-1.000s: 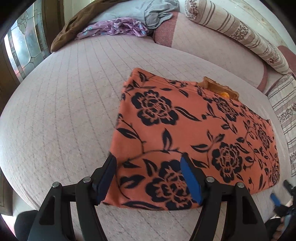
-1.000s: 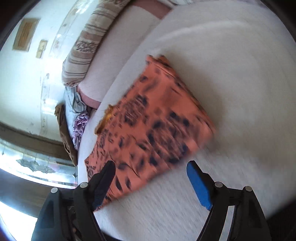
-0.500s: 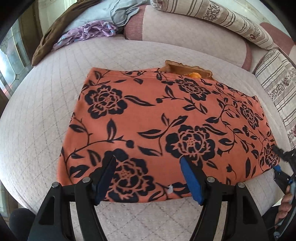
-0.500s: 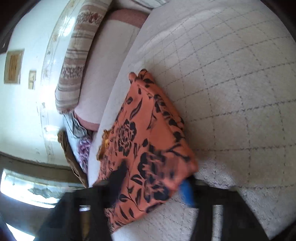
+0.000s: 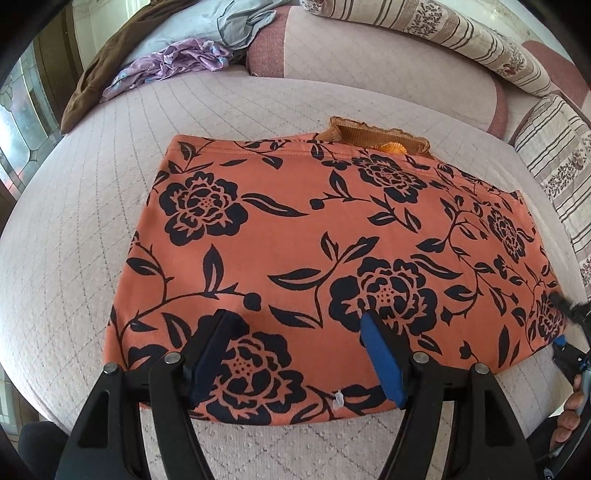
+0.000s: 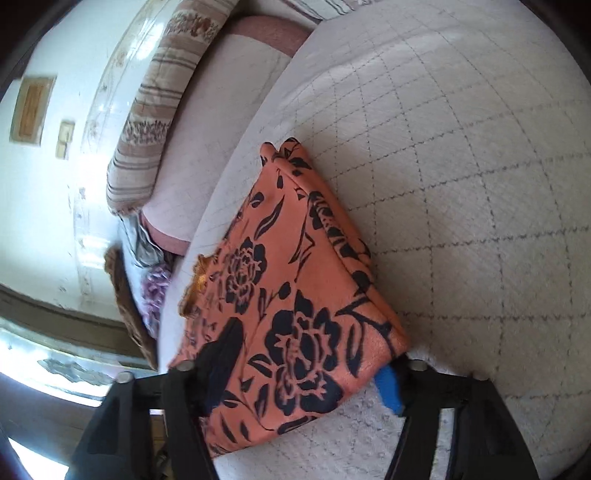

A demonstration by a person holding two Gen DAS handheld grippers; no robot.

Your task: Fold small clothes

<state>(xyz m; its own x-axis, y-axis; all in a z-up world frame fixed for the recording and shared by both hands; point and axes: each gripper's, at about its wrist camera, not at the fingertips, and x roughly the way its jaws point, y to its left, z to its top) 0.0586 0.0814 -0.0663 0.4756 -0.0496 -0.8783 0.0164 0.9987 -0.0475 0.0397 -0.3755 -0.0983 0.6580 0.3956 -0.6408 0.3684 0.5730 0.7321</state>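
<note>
Left tongs [image 5: 303, 350] spread wide over the near edge of the orange flowered cloth [image 5: 332, 266], which lies flat on the quilted bed [image 5: 74, 258], pinching nothing. Right tongs [image 6: 310, 365] also gape, straddling the cloth's right corner, one finger above and one below. Only the left view shows the whole cloth; only the right view shows its corner layers and the wall [image 6: 44, 203] behind

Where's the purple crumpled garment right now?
In the left wrist view, the purple crumpled garment lies at the bed's far left, beyond the orange floral cloth, between a brown garment and a grey-blue one.
</note>
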